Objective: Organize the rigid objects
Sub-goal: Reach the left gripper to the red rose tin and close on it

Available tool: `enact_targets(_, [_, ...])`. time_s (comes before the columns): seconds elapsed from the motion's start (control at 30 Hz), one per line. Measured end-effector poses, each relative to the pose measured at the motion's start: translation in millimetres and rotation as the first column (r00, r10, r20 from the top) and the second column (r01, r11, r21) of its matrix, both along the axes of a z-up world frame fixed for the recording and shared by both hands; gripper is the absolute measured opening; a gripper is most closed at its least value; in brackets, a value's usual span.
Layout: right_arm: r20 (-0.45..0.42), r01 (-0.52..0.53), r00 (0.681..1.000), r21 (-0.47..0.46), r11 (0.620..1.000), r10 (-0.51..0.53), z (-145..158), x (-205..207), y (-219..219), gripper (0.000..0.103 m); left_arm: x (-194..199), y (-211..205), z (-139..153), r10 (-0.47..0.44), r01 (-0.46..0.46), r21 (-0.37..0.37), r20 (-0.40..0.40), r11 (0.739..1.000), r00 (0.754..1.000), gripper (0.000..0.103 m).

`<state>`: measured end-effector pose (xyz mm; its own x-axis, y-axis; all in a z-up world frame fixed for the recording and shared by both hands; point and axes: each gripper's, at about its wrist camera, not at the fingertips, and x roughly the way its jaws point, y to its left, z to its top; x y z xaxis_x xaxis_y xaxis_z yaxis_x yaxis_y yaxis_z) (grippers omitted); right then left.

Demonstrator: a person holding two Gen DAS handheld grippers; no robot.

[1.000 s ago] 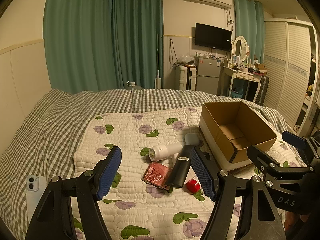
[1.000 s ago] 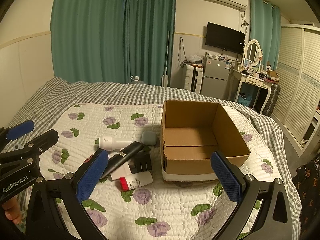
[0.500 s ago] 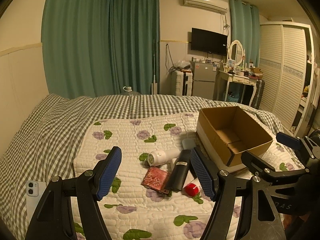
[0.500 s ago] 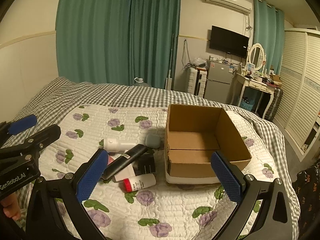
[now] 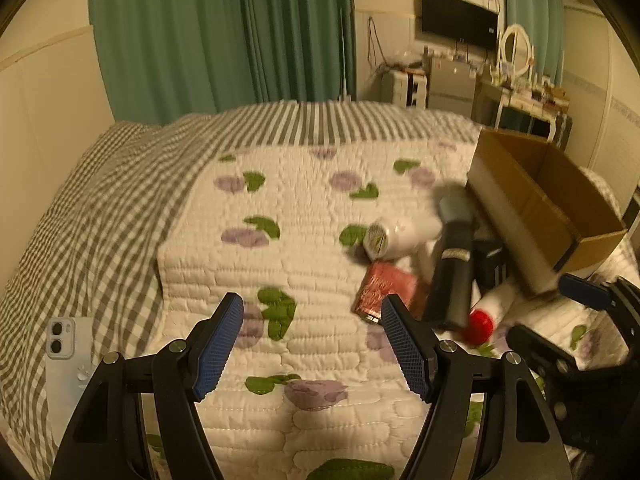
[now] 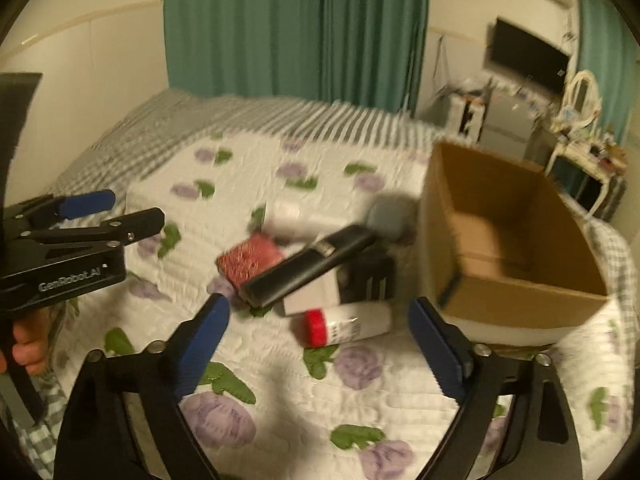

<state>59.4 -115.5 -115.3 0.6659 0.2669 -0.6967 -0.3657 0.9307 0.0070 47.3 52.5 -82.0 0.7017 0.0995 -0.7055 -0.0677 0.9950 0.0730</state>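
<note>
A pile of objects lies on the floral quilt beside an open cardboard box [image 6: 508, 240]; the box also shows in the left wrist view [image 5: 536, 200]. The pile holds a long black remote-like device [image 6: 312, 264], a red patterned pack [image 6: 250, 260], a white bottle with a red cap [image 6: 344, 326], a white cylinder [image 5: 394, 232] and a dark box [image 6: 370, 278]. My right gripper [image 6: 318, 344] is open and empty, just in front of the red-capped bottle. My left gripper [image 5: 312, 346] is open and empty, left of the pile.
A white phone [image 5: 66, 356] lies on the checked bedspread at the far left. Green curtains [image 5: 224, 36], a TV, a small fridge and a dressing table stand beyond the bed. The left gripper shows at the left in the right wrist view [image 6: 88, 216].
Both grippers have dropped lower and moved closer to the pile, tilting down toward the quilt. Both stay open. The objects have not moved.
</note>
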Motion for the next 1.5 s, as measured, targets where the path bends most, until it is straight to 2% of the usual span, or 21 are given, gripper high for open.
enact_targets(0.1, [-0.063, 0.0, 0.998, 0.032, 0.999, 0.002, -14, 20, 4, 0.078, 9, 0, -12, -0.001, 0.001, 0.012, -0.034, 1.0, 0.999, 0.074])
enact_targets(0.17, [-0.082, 0.005, 0.997, 0.015, 1.0, -0.003, -19, 33, 11, 0.078, 17, 1, -16, 0.0, 0.001, 0.015, -0.05, 1.0, 0.999, 0.074])
enact_targets(0.4, [-0.211, 0.078, 0.975, 0.009, 0.997, -0.074, -37, 90, 32, 0.078, 47, 15, -20, 0.017, -0.016, 0.02, -0.048, 1.0, 0.999, 0.074])
enact_targets(0.6, [-0.169, 0.081, 0.981, -0.113, 0.99, -0.1, -41, 111, 61, 0.078, 53, 27, -30, 0.029, -0.031, -0.029, -0.076, 0.999, 0.997, 0.074])
enact_targets(0.67, [-0.209, 0.058, 0.975, -0.092, 0.994, -0.076, -46, 112, 64, 0.055, 52, 26, -31, 0.026, -0.028, -0.025, -0.077, 0.999, 0.997, 0.074])
enact_targets(0.7, [-0.234, 0.051, 0.97, -0.072, 0.996, -0.066, -50, 112, 63, 0.048, 51, 26, -31, 0.024, -0.026, -0.028, -0.078, 0.999, 0.997, 0.074])
enact_targets(0.87, [-0.216, 0.043, 0.975, -0.014, 0.999, -0.045, -52, 100, 53, 0.038, 48, 24, -32, 0.018, -0.021, -0.037, -0.081, 0.999, 0.997, 0.074])
enact_targets(1.0, [-0.149, -0.001, 0.989, -0.002, 1.0, 0.0, -35, 87, 45, 0.021, 47, 22, -32, 0.001, -0.005, -0.052, -0.083, 0.999, 0.997, 0.074])
enact_targets(1.1, [-0.116, -0.032, 0.993, -0.04, 0.999, 0.027, -26, 74, 43, 0.019, 46, 14, -32, -0.042, 0.036, -0.065, -0.091, 0.997, 0.995, 0.074])
enact_targets(1.27, [-0.113, 0.004, 0.994, -0.017, 1.0, -0.006, -22, 57, 14, 0.019, 46, -9, -38, -0.159, 0.15, -0.076, -0.135, 0.986, 0.978, 0.074])
enact_targets(1.5, [-0.123, 0.044, 0.992, 0.025, 0.999, -0.041, -24, 54, -10, 0.019, 50, -45, -54, -0.275, 0.281, -0.002, -0.211, 0.96, 0.938, 0.074])
